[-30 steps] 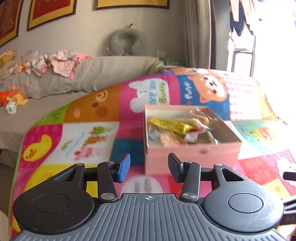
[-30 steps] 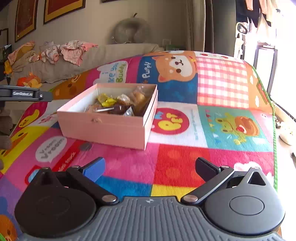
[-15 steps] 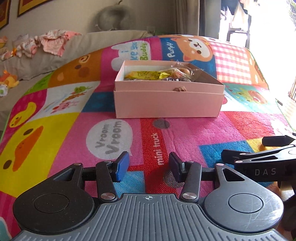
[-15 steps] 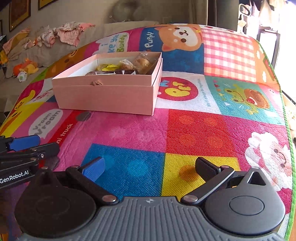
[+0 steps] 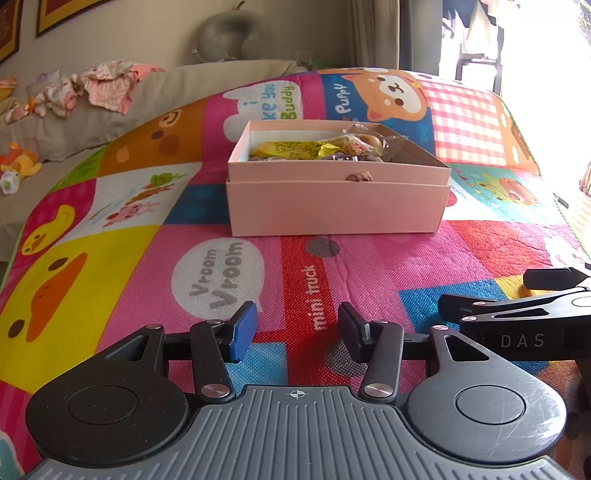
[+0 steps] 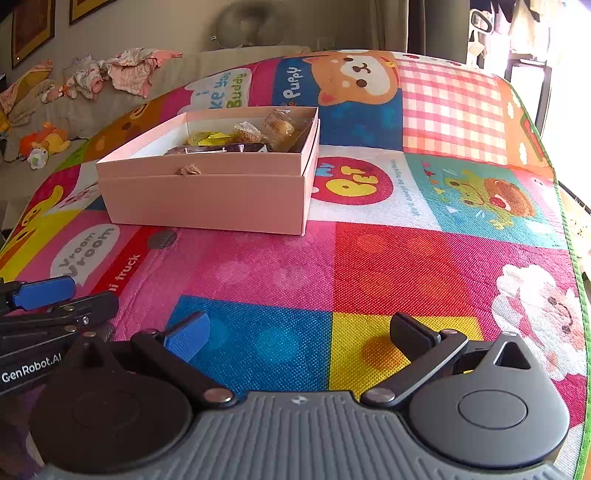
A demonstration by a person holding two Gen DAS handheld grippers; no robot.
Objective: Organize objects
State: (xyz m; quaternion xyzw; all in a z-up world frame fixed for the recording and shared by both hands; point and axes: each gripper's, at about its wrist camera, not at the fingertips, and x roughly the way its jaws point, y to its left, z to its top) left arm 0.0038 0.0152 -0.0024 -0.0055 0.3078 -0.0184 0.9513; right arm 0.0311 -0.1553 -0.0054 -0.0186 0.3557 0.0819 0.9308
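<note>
A pink open box point(image 5: 336, 206) holding several wrapped snacks, among them a yellow packet point(image 5: 291, 149), sits on the colourful play mat point(image 5: 221, 273). The box also shows in the right wrist view point(image 6: 207, 199), at the upper left. My left gripper point(image 5: 297, 330) is open and empty, low over the mat, well in front of the box. My right gripper point(image 6: 299, 332) is wide open and empty, also short of the box and to its right. Each gripper shows at the edge of the other's view.
A grey sofa point(image 5: 110, 107) with piled clothes point(image 5: 99, 86) and soft toys point(image 5: 18, 164) stands behind the mat. A neck pillow point(image 5: 232, 33) rests on its back. The mat's right edge point(image 6: 569, 221) borders a bright window area.
Both grippers pulled back from the box and dropped low over the mat, then stayed nearly still. The box and snacks have not moved. Jaw openings are unchanged.
</note>
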